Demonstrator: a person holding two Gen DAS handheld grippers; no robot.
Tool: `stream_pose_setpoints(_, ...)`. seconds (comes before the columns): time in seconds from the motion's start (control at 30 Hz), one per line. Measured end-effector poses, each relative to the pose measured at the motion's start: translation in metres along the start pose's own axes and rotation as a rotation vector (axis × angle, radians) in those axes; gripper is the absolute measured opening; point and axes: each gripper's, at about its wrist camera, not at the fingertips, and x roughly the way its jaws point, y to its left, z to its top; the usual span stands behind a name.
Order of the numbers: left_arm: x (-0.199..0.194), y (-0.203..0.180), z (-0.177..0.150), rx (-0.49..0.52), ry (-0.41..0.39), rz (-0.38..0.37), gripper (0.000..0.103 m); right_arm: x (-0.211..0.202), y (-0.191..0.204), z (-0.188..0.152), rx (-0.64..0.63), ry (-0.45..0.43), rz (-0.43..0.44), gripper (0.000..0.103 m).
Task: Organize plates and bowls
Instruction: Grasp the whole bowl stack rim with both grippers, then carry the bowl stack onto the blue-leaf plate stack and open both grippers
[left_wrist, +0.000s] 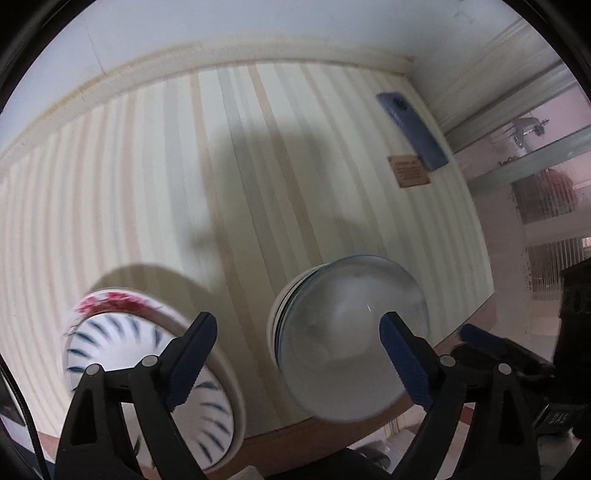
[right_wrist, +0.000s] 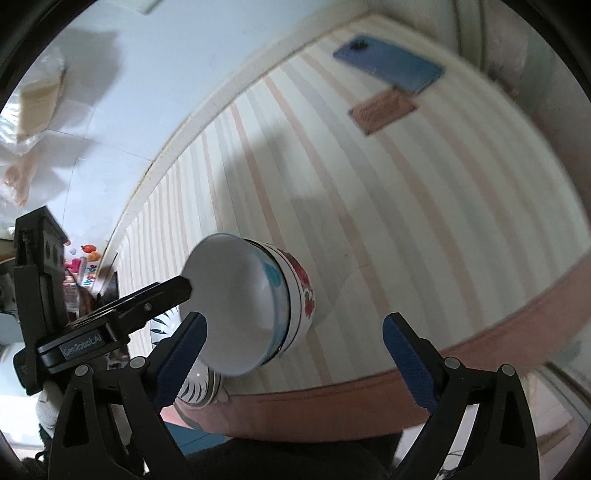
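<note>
While both views are blurred, the striped cloth covering the surface (left_wrist: 147, 177) reads clearly, pale cream with thin tan and grey bands. The left gripper (left_wrist: 297, 354) has its blue ribbed fingers (left_wrist: 192, 362) spread wide, holding nothing. Between them lies a stack of bowls (left_wrist: 347, 343), the nearest one clear and glassy over white rims. To its left sits a white bowl with blue dashes (left_wrist: 110, 343), resting in a dish with a red flower pattern (left_wrist: 110, 301).

In the right wrist view, the right gripper (right_wrist: 295, 349) is also spread wide and empty. Ahead of it stands a stack with a smooth white bowl (right_wrist: 236, 302) uppermost, a blue-patterned rim below it, then a red-flowered bowl (right_wrist: 304, 291). The other gripper's black finger reaches the white bowl's rim.

Farther off lie a flat blue phone (right_wrist: 388, 68) and a small brown card (right_wrist: 382, 110), just beside each other.
</note>
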Motion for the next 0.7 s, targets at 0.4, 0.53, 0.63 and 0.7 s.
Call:
stream_pose_setpoints(0.4,0.061,0.018,0.009,-0.097,0.157,-0.066,0.081,0.090,-0.017,0.013,0.042,0.136,0.179,0.098)
stream_pose_setpoints(0.53,0.064,0.020,0.004,-0.102,0.159,-0.091,0.066,0.103,-0.014,0.012,0.036,0.146,0.191,0.098)
stream_pose_setpoints(0.63,0.064,0.021,0.004,-0.119,0.152,-0.126,0.060,0.108,-0.012,0.012,0.039,0.144,0.211,0.096)
stream_pose_setpoints(0.7,0.065,0.018,0.006,-0.121,0.144,-0.137,0.053,0.111,-0.013,0.013,0.047,0.152,0.231,0.091)
